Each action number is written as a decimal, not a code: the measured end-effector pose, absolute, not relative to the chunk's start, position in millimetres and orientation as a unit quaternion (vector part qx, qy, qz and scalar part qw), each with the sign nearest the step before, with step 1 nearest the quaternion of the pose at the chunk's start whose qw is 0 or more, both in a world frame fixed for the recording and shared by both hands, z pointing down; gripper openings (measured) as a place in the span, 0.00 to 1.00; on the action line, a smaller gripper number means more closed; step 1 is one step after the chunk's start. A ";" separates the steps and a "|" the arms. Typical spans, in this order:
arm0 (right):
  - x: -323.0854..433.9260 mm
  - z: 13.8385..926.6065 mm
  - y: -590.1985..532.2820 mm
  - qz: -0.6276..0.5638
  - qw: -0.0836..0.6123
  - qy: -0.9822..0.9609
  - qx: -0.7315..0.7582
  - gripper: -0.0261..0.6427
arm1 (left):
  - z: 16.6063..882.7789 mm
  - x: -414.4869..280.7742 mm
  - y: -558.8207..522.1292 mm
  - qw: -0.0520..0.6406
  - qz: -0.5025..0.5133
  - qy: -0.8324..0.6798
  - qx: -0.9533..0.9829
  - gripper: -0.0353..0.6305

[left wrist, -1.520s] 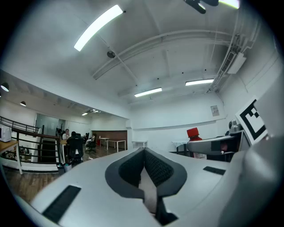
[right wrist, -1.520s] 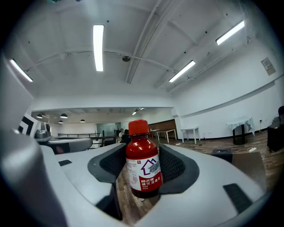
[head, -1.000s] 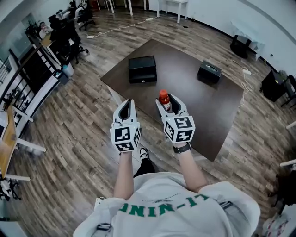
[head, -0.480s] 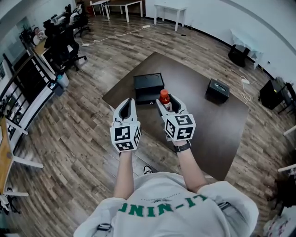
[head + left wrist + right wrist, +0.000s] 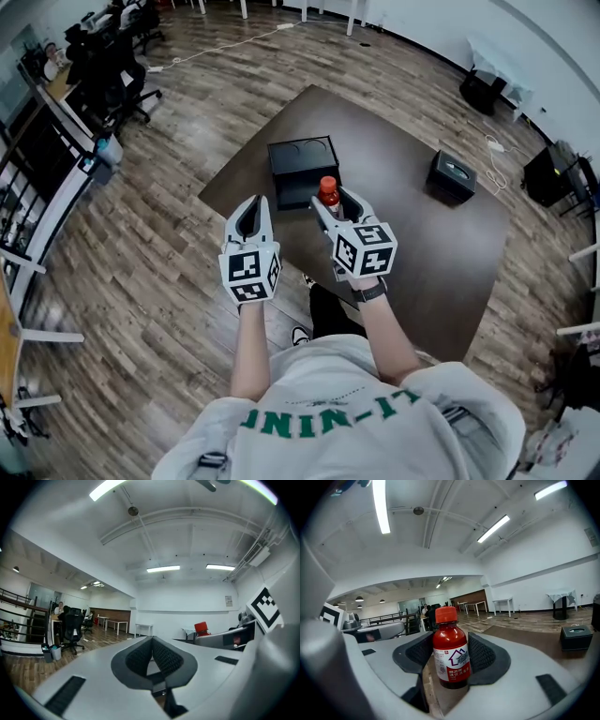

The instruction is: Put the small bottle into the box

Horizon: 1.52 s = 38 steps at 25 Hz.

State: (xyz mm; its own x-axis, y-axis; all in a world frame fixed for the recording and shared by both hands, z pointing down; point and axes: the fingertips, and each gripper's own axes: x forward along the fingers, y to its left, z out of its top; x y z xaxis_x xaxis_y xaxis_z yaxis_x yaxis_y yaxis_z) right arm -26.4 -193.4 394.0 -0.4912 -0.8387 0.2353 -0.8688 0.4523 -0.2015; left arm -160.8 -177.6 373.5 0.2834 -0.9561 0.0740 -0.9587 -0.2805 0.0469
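— What have the claws got?
— My right gripper [image 5: 451,663] pinches the small bottle [image 5: 449,648] upright, red cap on top, a pad on each side. My left gripper [image 5: 152,645] has its jaws pressed together on nothing.
— And the box?
— The black box [image 5: 302,161] sits on the dark brown table [image 5: 412,234]. From the head view, I hold the bottle at its near edge. A smaller black case [image 5: 453,175] sits well apart, to the right. Around the table I see wood-plank floor [image 5: 169,234], office chairs [image 5: 117,70] and white walls.
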 end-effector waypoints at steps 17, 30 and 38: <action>-52.1 498.9 -347.0 0.153 0.159 -0.871 0.440 0.40 | 456.4 -167.0 -329.4 0.101 0.057 -0.583 0.804 0.07; -63.3 623.2 -411.8 0.115 0.330 -0.879 0.324 0.40 | 540.3 -169.3 -374.5 0.161 0.092 -0.574 0.798 0.07; -60.6 695.7 -425.9 0.126 0.436 -0.854 0.256 0.40 | 567.9 -175.7 -387.5 0.185 0.103 -0.578 0.788 0.07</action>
State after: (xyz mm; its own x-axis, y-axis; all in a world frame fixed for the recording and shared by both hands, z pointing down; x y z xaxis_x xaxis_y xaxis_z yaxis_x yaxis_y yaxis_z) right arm -60.6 -425.9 695.7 -0.4888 -0.3280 0.8084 -0.5468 0.8372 0.0090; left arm -175.7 -387.5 567.9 0.3103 -0.8735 0.3752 -0.9492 -0.2632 0.1722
